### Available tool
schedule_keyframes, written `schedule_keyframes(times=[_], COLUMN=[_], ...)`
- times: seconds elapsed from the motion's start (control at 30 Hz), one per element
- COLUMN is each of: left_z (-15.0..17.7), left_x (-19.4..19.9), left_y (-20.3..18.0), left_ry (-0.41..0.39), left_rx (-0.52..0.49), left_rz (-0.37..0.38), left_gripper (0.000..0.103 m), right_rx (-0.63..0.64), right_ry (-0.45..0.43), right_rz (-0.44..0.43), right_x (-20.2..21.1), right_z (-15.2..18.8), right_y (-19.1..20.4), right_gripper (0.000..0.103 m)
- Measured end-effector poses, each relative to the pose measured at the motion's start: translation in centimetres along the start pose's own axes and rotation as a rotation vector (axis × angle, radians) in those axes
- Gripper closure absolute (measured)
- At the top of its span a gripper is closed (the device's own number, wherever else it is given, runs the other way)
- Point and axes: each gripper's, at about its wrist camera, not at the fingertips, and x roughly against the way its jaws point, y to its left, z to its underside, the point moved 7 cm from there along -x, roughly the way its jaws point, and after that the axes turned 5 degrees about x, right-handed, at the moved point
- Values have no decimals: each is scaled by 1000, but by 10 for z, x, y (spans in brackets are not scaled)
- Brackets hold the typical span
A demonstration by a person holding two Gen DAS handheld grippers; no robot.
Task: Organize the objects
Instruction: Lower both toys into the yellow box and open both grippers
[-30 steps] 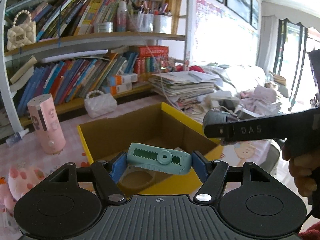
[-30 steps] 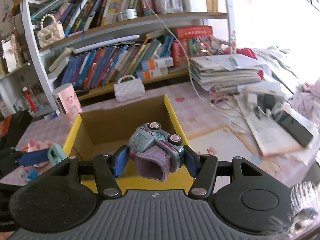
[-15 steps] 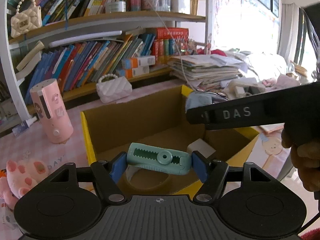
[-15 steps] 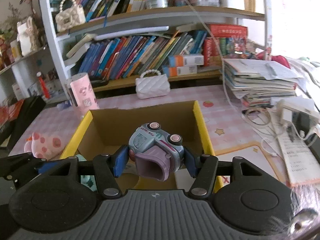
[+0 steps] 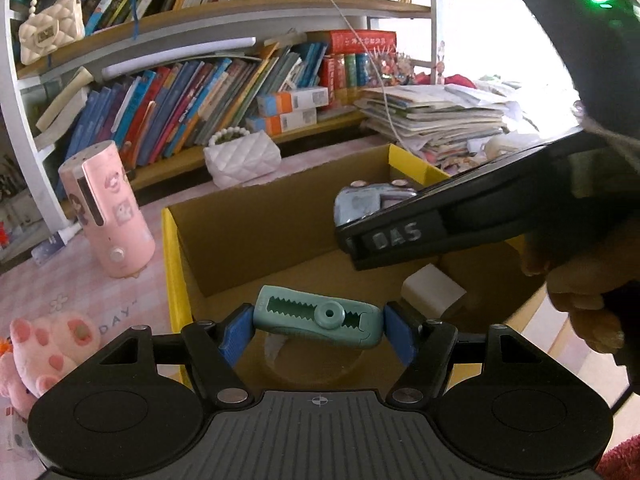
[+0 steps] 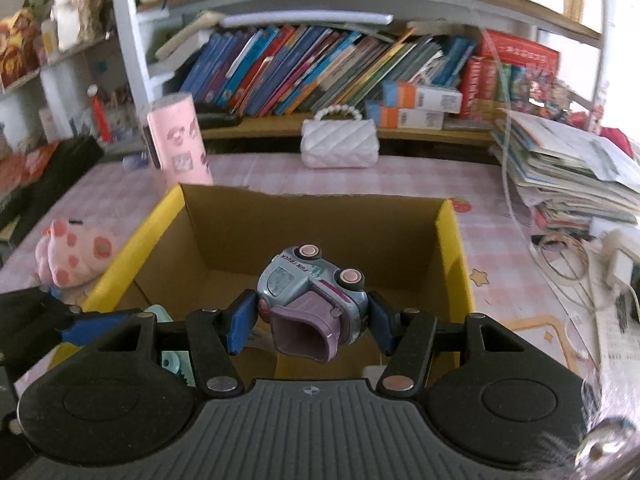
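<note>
Above open yellow-edged cardboard box (image 6: 448, 240): left gripper (image 5: 316, 326) jaws clenched on mint-green toothed plastic clip (image 5: 316, 316), right gripper (image 6: 308, 320) jaws grasping blue-grey toy truck (image 6: 312, 292).

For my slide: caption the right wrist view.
Right gripper holds a toy truck above the open cardboard box.

Pink checked table (image 6: 420, 184) with open cardboard box (image 6: 312, 220), white quilted purse (image 6: 340, 146), pink cylinder (image 6: 180, 144), plush toy (image 6: 76, 256).
</note>
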Motion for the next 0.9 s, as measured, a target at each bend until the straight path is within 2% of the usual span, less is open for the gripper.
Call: schedule_keyframes(times=[0.17, 0.27, 0.57, 0.9], left_z=[0, 1, 2, 3], left_x=[-8, -9, -10, -9], left_y=[3, 4, 3, 3], left_ry=[16, 20, 30, 21], left_rx=[2, 20, 39, 45], left_rz=[-21, -9, -2, -13], left_gripper=[33, 33, 33, 33], right_rx=[60, 90, 192, 224], right_ry=[75, 107, 184, 211], right_rz=[-9, -18, -66, -74], right_x=[-24, -33, -43, -47], right_z=[-1, 1, 7, 9], right_y=[2, 4, 18, 23], right_gripper=[47, 47, 47, 47])
